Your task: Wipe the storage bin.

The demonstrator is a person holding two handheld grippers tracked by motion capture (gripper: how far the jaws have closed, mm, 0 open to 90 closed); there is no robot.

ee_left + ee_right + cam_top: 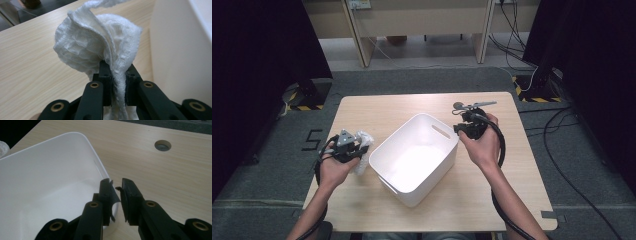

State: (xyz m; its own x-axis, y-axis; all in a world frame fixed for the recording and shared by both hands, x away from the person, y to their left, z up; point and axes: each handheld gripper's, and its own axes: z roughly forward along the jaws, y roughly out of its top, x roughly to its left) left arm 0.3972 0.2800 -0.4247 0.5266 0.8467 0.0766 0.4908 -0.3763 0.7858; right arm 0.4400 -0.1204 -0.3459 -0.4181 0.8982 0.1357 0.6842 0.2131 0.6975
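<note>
The left gripper pinched a white cloth just left of the bin. The right gripper, jaws narrowly apart, straddled the bin's right rim. Best clamp that rim firmly, then lift the cloth over the wall. The bin held nothing.

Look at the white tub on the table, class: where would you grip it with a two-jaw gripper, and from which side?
Grip the white tub by its thin upright rim, probably at the end wall with the handle slot, coming from above with one jaw inside and one outside. The body looks too wide for the jaws. The right gripper already straddles the rim there.
</note>
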